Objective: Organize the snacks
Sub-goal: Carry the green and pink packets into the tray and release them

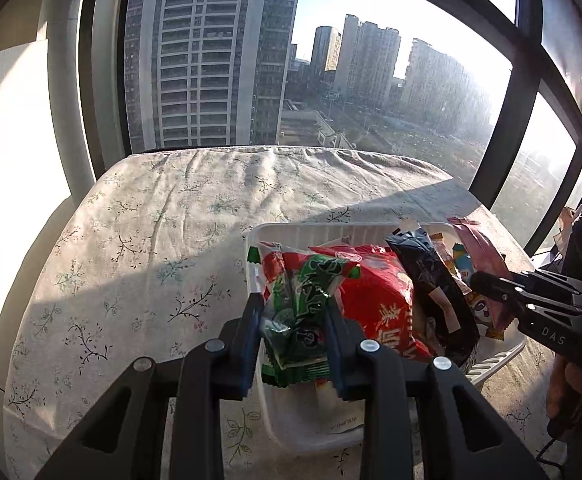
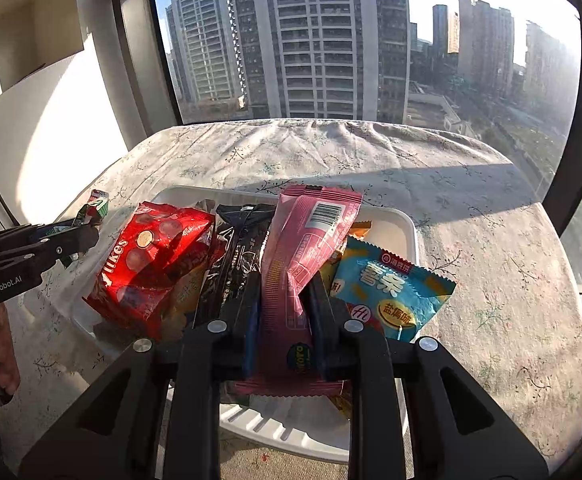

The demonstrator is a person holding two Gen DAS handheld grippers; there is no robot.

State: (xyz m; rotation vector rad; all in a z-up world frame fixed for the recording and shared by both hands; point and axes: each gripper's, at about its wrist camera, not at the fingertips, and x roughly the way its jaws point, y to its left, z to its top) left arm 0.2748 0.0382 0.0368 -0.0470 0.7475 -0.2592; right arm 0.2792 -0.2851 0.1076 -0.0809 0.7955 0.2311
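Sunlit floral cloth covers the worktop (image 2: 471,240) under a white tray (image 2: 409,226) of snacks. My left fingers (image 1: 291,332) are clamped on a green packet (image 1: 303,312), my right fingers (image 2: 287,320) on a pink packet (image 2: 303,248), both above the tray. Advice: keep both grips firm, carry each packet clear of its neighbours, set down separately.

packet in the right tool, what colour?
Pink packet, white barcode label near its top; clearest in the right wrist view.
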